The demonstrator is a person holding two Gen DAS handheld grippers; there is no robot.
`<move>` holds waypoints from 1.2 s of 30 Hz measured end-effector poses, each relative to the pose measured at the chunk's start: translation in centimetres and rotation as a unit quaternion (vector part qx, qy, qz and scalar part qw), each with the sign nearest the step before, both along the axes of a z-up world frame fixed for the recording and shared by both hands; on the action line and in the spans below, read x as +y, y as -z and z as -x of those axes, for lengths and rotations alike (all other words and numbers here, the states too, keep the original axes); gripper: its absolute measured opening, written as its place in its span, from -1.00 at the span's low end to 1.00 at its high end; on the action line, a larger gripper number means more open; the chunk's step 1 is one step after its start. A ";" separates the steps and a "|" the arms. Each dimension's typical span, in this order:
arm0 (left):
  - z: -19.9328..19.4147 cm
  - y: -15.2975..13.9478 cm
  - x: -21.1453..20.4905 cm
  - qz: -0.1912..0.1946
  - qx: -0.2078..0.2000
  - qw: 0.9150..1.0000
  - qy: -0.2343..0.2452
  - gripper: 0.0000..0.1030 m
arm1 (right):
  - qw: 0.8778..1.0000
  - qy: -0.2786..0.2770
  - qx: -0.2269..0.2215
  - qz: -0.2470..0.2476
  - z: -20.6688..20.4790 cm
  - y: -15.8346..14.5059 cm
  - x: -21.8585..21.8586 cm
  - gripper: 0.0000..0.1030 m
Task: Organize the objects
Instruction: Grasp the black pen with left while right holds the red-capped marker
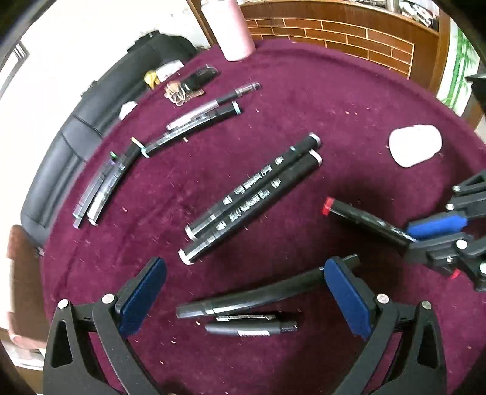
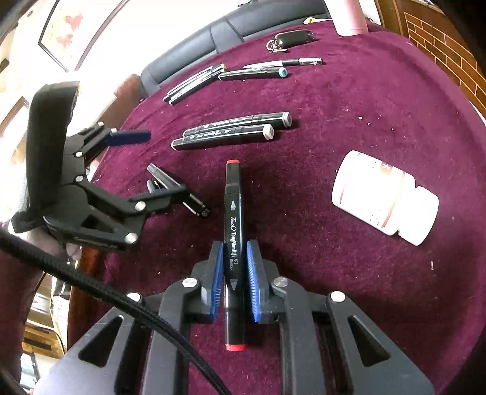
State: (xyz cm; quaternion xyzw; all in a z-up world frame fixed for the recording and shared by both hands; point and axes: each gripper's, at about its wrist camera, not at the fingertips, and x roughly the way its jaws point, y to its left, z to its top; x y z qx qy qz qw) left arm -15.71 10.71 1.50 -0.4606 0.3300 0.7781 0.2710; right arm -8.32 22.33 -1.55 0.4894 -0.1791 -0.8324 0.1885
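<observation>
My right gripper [image 2: 233, 273] is shut on a black marker with red caps [image 2: 233, 212], gripped near the middle of its barrel, with one red end pointing ahead. The left wrist view shows the same marker [image 1: 364, 217] in the right gripper [image 1: 425, 234] at the right edge. My left gripper [image 1: 243, 291] stands open over two black pens [image 1: 261, 299] that lie between its fingers without touching the pads. From the right wrist view the left gripper [image 2: 165, 162] is at the left. A pair of black markers [image 1: 252, 194] lies side by side mid-table.
The table has a maroon cloth [image 2: 364, 91]. More markers and pens [image 1: 194, 124] lie toward the back, with another bunch [image 1: 100, 188] near the left edge. Keys [image 1: 188, 83], a lying white bottle [image 2: 382, 194], a pink bottle [image 1: 231, 27] and a black seat [image 1: 76, 121] are around.
</observation>
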 end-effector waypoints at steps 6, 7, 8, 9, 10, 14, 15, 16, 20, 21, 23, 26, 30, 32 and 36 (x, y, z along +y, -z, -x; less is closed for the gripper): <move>-2.6 1.4 -1.7 -0.013 -0.097 0.995 0.014 0.96 | 1.000 0.001 0.001 0.005 0.0 0.0 0.1 -0.75; -3.5 1.1 -1.8 -0.018 -0.113 0.993 0.026 0.95 | 1.000 0.001 0.002 0.006 0.0 0.0 0.2 -0.75; -4.0 1.1 -2.0 -0.034 -0.145 0.988 0.034 0.95 | 1.000 0.001 0.002 0.007 -0.1 0.0 0.2 -0.75; -4.6 1.1 -2.1 -0.052 -0.183 0.981 0.040 0.94 | 1.000 0.001 0.002 0.008 -0.2 0.0 0.2 -0.75; -5.7 1.1 -1.9 -0.056 -0.203 0.976 0.053 0.94 | 1.000 0.001 0.002 0.010 -0.2 0.0 0.3 -0.75; -7.3 -1.4 -1.4 -0.054 -0.133 0.986 0.083 0.93 | 1.000 0.002 0.001 0.017 -0.1 0.0 0.5 -0.75; -6.9 -2.3 -1.4 -0.057 -0.110 0.989 0.079 0.93 | 1.000 0.002 0.002 0.018 -0.1 0.0 0.5 -0.75; -6.4 -3.1 -1.4 -0.052 -0.074 0.993 0.075 0.93 | 1.000 0.002 0.002 0.019 -0.1 0.0 0.4 -0.75; -3.9 -3.1 -1.2 -0.014 -0.010 0.997 0.074 0.94 | 1.000 0.002 0.003 0.021 -0.1 0.1 0.5 -0.75; -2.9 -2.5 -0.7 0.001 -0.005 0.997 0.078 0.94 | 1.000 0.002 0.003 0.022 0.0 0.1 0.5 -0.75; -1.8 -1.0 -0.2 0.026 -0.004 0.995 0.091 0.94 | 1.000 0.002 0.003 0.025 0.0 0.1 0.5 -0.75; -1.2 1.1 0.0 0.036 -0.031 0.994 0.096 0.96 | 0.999 0.002 0.003 0.032 0.1 0.2 0.6 -0.75; 0.3 2.2 -1.5 0.000 -0.160 0.985 0.056 0.96 | 0.999 0.003 0.001 0.040 0.2 0.3 0.8 -0.75; -1.1 2.1 -1.7 0.000 -0.160 0.984 0.080 0.96 | 0.999 0.003 0.002 0.041 0.1 0.3 0.8 -0.75; -4.6 1.9 -1.7 -0.006 -0.214 0.968 0.127 0.95 | 0.999 0.004 0.003 0.041 0.0 0.2 0.8 -0.75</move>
